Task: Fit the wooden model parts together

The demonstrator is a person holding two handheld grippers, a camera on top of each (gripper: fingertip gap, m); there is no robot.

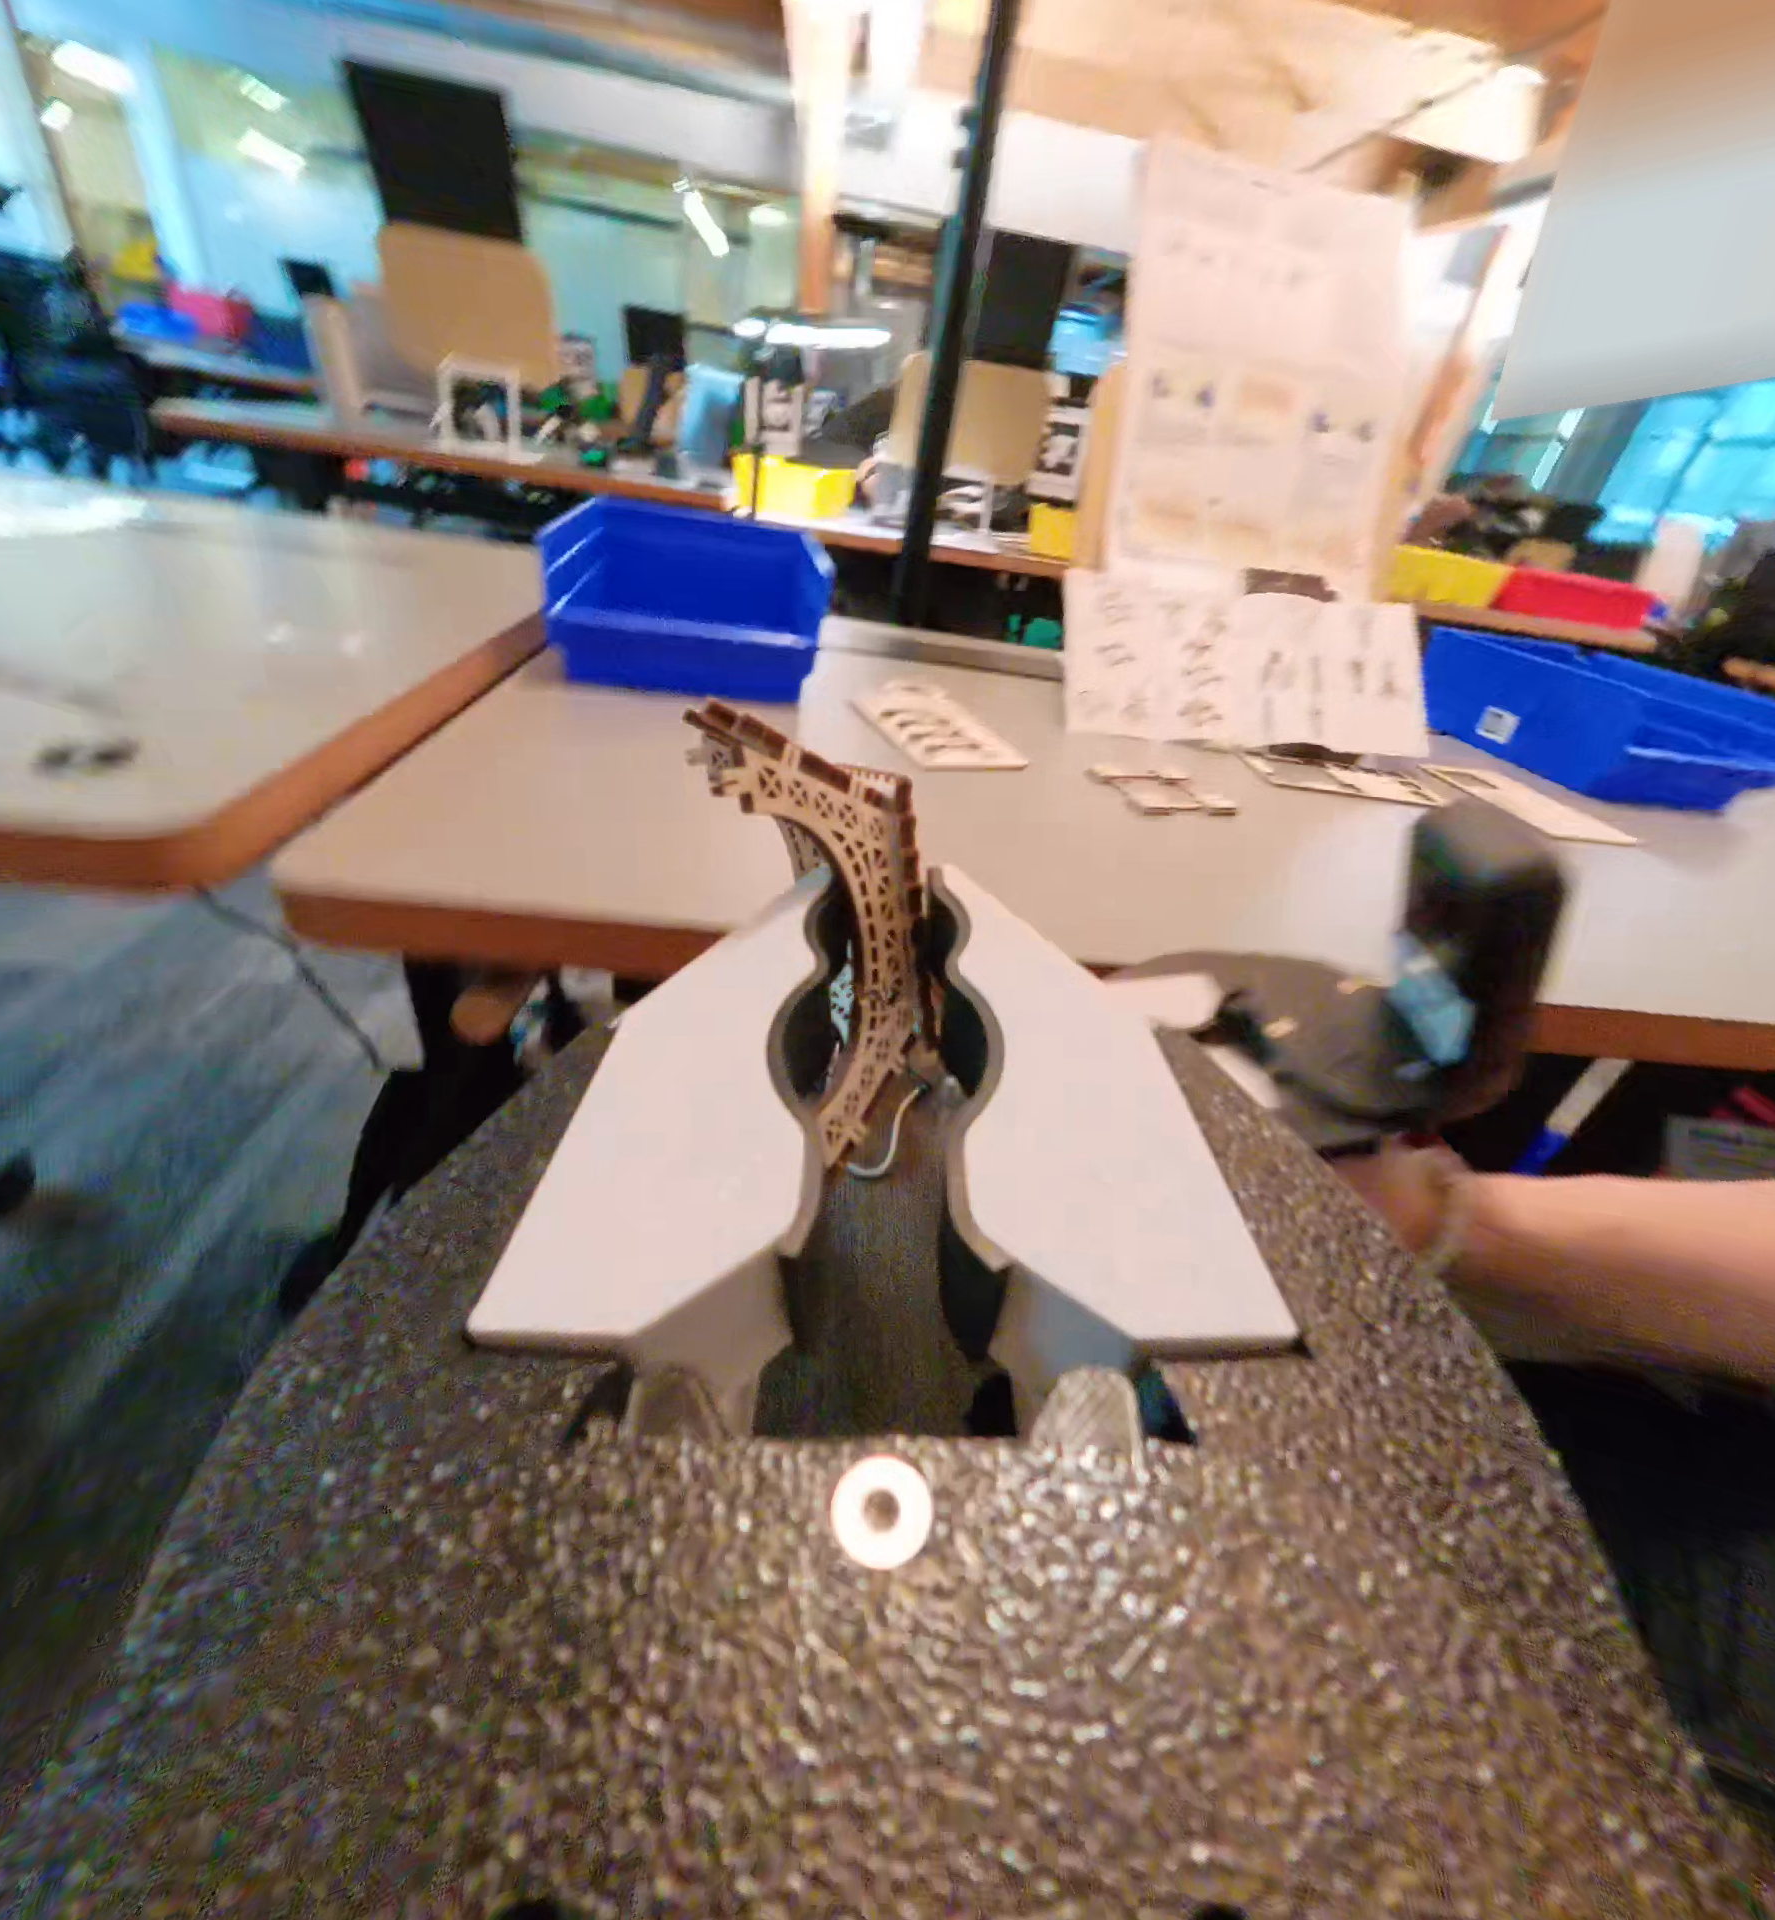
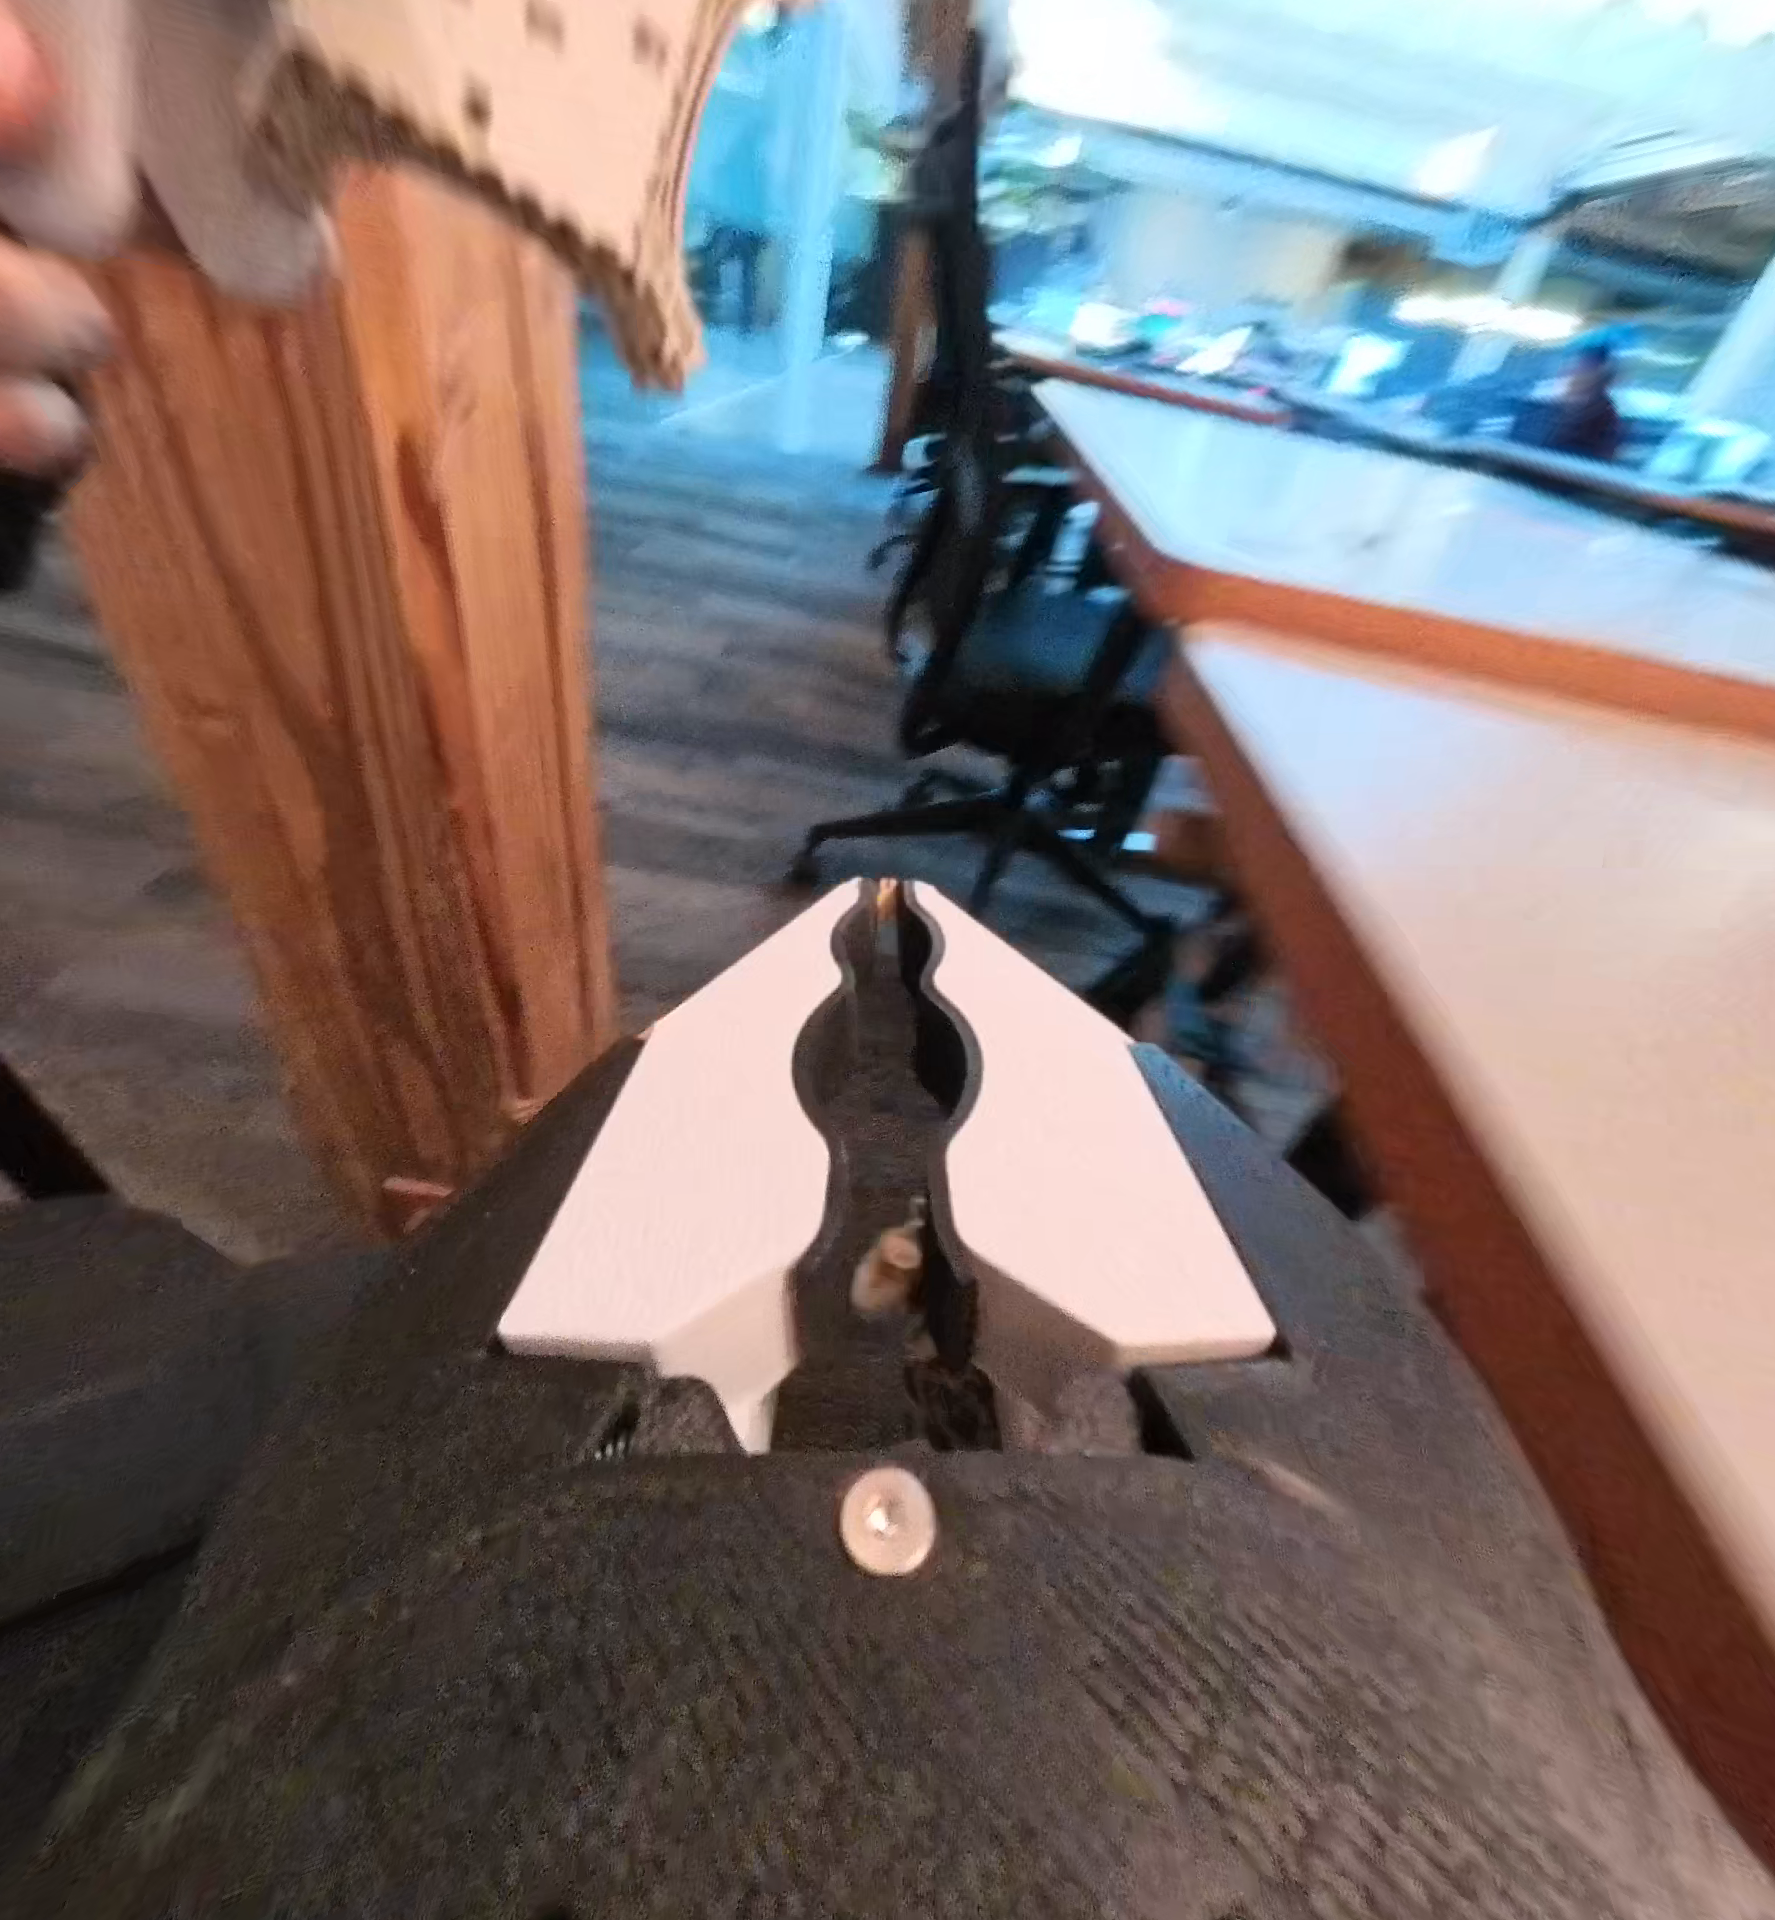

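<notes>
Left gripper [image 1: 878, 894] clamped on curved brown lattice-cut wooden model part [image 1: 847, 914], raised before grey table's near edge [image 1: 509, 920]; flat wooden sheets [image 1: 940, 727] toward far edge. Right gripper [image 2: 888, 899] nearly shut on thin wooden sliver [image 2: 883, 899], blurred.

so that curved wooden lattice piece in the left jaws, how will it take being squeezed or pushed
Probably fragile: the curved wooden piece is thin, cut through with open lattice, so hard squeezing could snap a strut. Likely very light for its size. Its notched edges should grip rather than slip, but it sticks far past the left gripper, so a push could lever it.
</notes>
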